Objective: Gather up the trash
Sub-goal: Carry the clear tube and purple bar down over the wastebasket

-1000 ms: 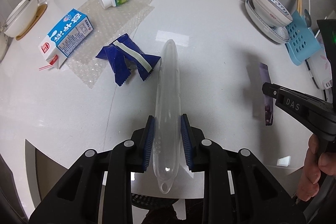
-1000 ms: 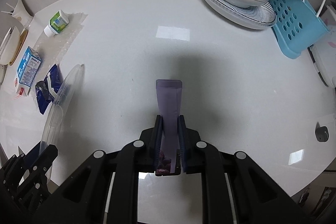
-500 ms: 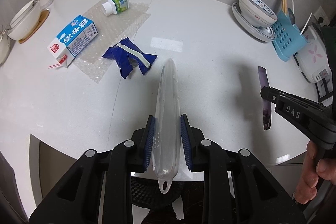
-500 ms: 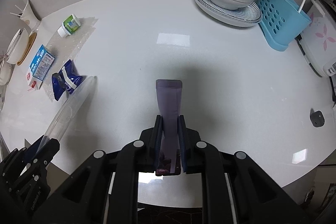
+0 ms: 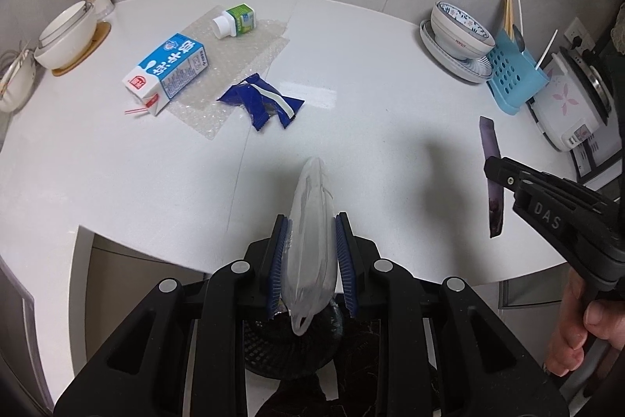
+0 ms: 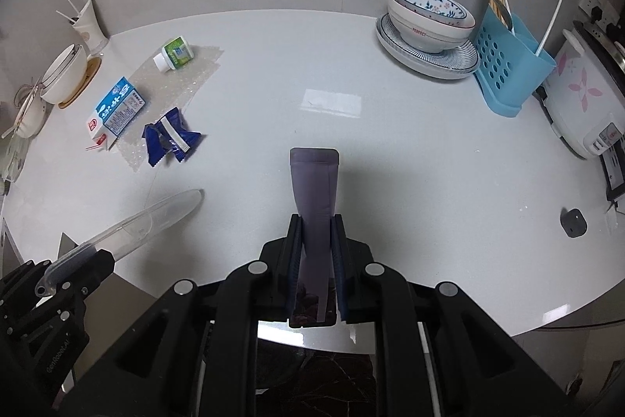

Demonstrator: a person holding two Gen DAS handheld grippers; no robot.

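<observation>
Left gripper around clear sleeve

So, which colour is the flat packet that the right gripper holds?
Dull purple; the packet shows best in the right wrist view, clamped in the right gripper.

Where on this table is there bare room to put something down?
The broad middle of the table, between the blue wrapper and the stacked bowls, is bare. The left side is crowded with the milk carton, bubble wrap and small bottle.
</observation>
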